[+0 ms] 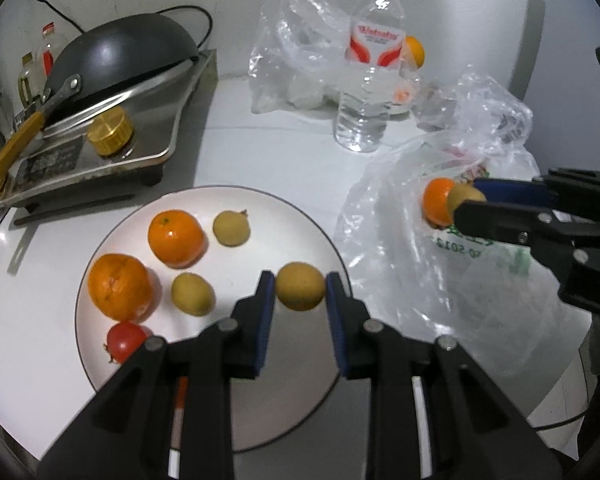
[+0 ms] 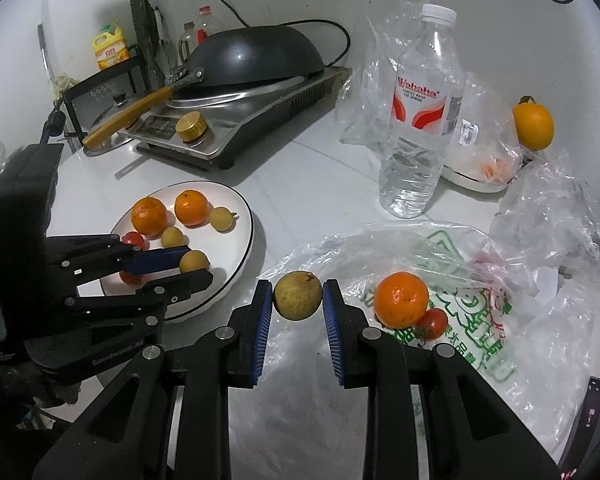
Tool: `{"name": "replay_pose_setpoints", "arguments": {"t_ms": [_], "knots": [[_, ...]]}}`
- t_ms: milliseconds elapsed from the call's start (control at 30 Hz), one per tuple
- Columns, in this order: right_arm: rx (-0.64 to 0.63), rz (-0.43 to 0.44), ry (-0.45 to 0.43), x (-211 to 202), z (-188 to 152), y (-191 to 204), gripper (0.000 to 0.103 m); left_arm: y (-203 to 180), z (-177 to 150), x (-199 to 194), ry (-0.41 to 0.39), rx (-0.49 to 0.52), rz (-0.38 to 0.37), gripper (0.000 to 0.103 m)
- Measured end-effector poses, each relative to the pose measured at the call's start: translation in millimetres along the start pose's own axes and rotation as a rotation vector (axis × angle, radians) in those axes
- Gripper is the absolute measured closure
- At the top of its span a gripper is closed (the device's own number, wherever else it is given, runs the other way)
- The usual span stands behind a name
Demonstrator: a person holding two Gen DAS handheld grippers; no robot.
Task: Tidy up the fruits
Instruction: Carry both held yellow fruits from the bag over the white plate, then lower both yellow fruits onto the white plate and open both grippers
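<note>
Fruits are split between a white countertop's plate [image 1: 300,420] and a printed plastic bag [image 2: 460,280]. Beyond both tools, against the white wall, an overturned wok [image 2: 256,54] sits on a cooktop [image 2: 260,108], right of it a water bottle [image 2: 420,120]. Below the left gripper [image 1: 300,286], clenched on a longan [image 1: 300,286], lie mandarins [image 1: 175,238]. The right gripper [image 2: 298,295] grasps another longan [image 2: 298,295] over the bag.

Orange mandarins [image 1: 175,238] and yellowish, perhaps tan, longans [image 1: 192,294] on a dark-rimmed white plate [image 1: 284,220].
</note>
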State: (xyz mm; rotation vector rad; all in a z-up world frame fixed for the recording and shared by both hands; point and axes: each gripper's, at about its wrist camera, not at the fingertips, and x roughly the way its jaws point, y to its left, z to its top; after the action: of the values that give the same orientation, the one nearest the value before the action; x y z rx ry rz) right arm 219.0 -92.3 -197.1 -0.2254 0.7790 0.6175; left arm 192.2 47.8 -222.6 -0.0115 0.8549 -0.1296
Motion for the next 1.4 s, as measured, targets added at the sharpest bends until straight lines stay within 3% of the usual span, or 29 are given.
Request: {"name": "replay_pose_setpoints", "arguments": {"t_ms": [333,567,967,1400], "knots": [[-0.008,-0.009,0.026,17,9,-2,0.075,7,2,12,0.022,-0.01,-0.027,0.075],[-0.029,-0.027,0.036,25,19,10,0.075,21,6,-9,-0.037,-0.033,-0.067,0.072],[-0.084,-0.009,0.056,51,41,52,0.075,74,-1,-48,-0.137,-0.072,0.013,0.072],[-0.112,0.004,0.118,90,47,79,0.075,107,-16,-57,-0.164,-0.128,0.053,0.071]]}}
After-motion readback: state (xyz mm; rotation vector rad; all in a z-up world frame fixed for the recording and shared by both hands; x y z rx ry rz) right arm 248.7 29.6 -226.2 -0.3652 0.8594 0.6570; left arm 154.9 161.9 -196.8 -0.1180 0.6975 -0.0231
